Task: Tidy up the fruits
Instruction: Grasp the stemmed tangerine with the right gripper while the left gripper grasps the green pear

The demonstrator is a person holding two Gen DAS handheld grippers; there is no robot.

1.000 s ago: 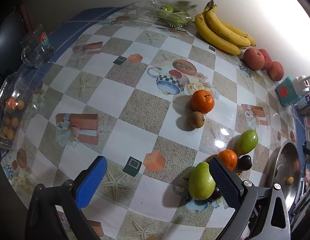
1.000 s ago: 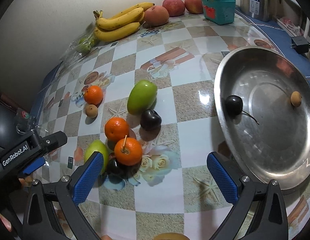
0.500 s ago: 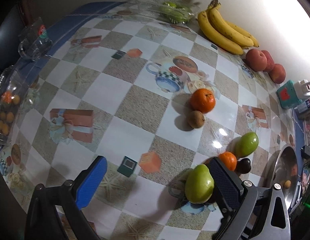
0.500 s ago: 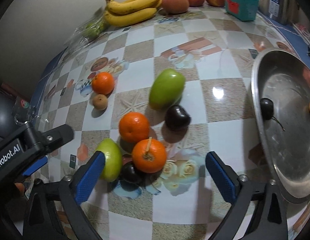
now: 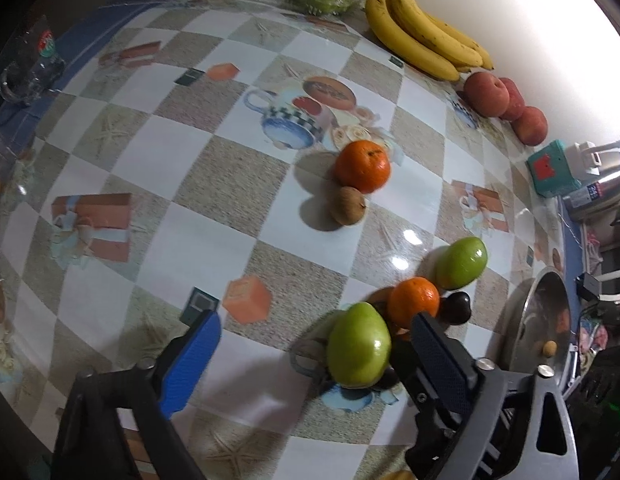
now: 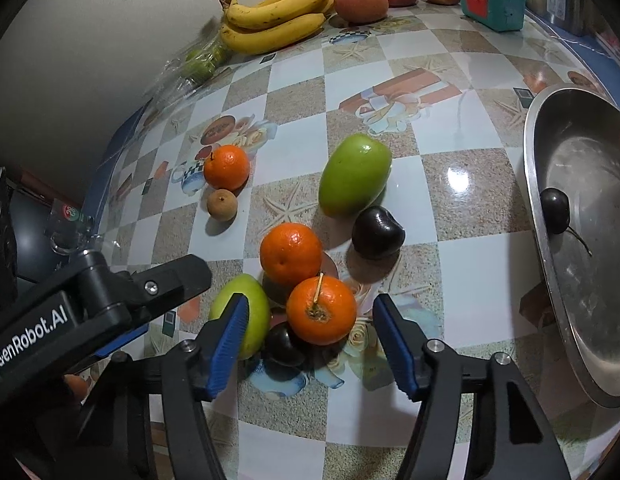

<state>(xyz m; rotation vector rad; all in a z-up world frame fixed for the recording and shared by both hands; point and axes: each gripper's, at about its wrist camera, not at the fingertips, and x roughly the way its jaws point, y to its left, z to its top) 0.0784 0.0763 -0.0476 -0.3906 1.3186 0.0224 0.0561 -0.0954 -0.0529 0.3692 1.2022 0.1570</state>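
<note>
Now both grippers have just been closing: the right (image 6: 310, 336) brackets an orange (image 6: 321, 310), the left (image 5: 310, 354) a green fruit (image 5: 357, 344); neither pinched yet, so 2 pickups look imminent.

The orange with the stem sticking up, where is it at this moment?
In the right wrist view, the orange with the stem lies on the table between the right tool's blue fingers, beside a second orange and a dark plum.
</note>
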